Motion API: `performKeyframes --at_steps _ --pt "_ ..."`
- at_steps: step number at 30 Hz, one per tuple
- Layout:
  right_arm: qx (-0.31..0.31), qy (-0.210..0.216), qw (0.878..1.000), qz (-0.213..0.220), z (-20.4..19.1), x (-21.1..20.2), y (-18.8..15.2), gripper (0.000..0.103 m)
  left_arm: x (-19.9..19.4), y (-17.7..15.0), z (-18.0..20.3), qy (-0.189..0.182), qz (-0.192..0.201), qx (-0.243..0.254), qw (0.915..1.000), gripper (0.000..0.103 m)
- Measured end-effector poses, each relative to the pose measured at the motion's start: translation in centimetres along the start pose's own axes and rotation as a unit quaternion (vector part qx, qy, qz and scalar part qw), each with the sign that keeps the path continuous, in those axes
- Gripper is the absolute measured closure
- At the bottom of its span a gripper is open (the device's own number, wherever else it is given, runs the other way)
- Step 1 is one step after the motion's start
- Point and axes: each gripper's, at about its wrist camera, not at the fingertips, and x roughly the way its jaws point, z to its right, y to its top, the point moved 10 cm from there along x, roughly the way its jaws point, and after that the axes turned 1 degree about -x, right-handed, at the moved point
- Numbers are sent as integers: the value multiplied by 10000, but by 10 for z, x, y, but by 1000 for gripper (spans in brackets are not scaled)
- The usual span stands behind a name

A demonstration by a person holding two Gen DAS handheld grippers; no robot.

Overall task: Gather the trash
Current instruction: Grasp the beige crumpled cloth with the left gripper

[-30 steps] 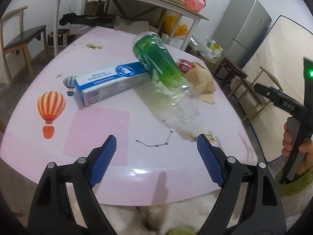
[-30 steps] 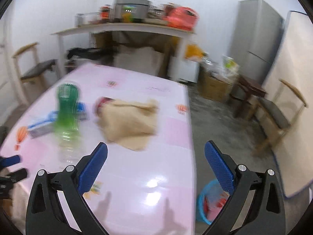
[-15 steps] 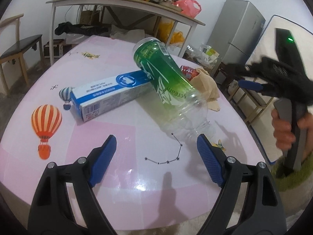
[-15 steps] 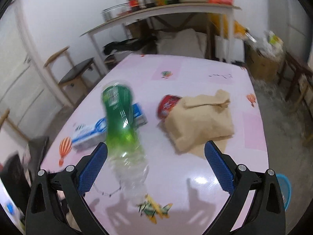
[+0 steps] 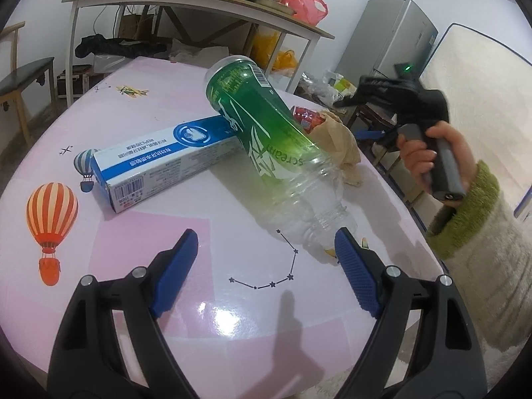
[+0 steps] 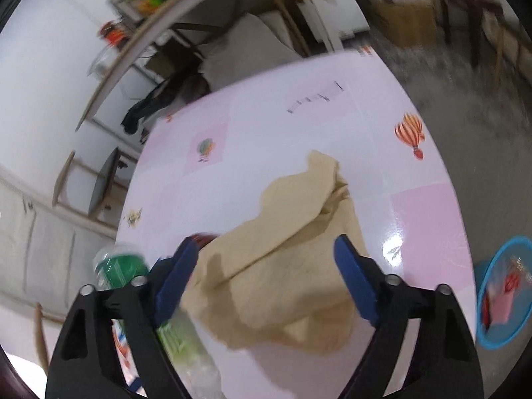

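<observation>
A green and clear plastic bottle [image 5: 266, 139] lies on the pink table [image 5: 149, 242], its base propped on a blue and white toothpaste box [image 5: 159, 163]. My left gripper [image 5: 266, 256] stands open just short of the bottle's neck, holding nothing. Behind the bottle lie a crumpled brown paper bag [image 6: 292, 266] and a red can [image 6: 202, 237]. My right gripper [image 6: 266, 249], held by a hand [image 5: 429, 153], hangs tilted down over the bag. Its jaws are closing with the bag between them, and the pads do not visibly press on it. The bottle [image 6: 123, 266] shows at its left.
A blue waste bin [image 6: 502, 292] with trash in it stands on the floor past the table's right edge. A long shelf table [image 5: 199, 3], a grey fridge [image 5: 389, 43], wooden chairs [image 5: 23, 76] and a sleeve [image 5: 482, 242] surround the table.
My right gripper has swung in from the table's near side, rolled and tipped down over the paper bag, and its jaws have narrowed. My left gripper has crept slightly closer to the bottle.
</observation>
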Motion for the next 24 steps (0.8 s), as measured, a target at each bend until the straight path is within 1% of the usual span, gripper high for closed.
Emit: performKeyframes --at_steps 1,2,4,5,6,7,9,10,17,20,24 --pt "55 5 10000 -44 2 4 -1 41 0 1 0 6 16 -8 10000 23" --pt "103 3 9999 -63 4 8 -2 45 0 1 0 13 25 -14 10000 23" --pt "183 -1 9998 -91 8 11 -3 64 0 0 -1 11 26 -28 10000 23" --pt "283 66 9995 -98 10 12 -5 69 0 0 -1 4 22 -38 10000 23" --pt "365 135 9992 -76 12 11 -6 80 0 -1 -1 -4 10 -54 10000 23" --pt "417 180 9990 -50 15 8 -9 89 1 -1 0 -4 0 -64 10000 23" --pt "441 240 9987 5 19 2 -12 96 1 0 0 -2 -9 -76 10000 23" --pt "430 257 9987 39 20 -2 -15 98 0 0 1 -9 -3 -78 10000 23" --pt "296 291 9986 321 31 -45 -39 99 -3 0 15 -48 52 102 9999 23" --pt "270 339 9985 335 36 -61 -53 99 -5 -1 22 -93 63 192 9998 23" --pt "199 419 9986 247 41 -83 -79 99 -10 -1 34 -185 127 350 9991 23"
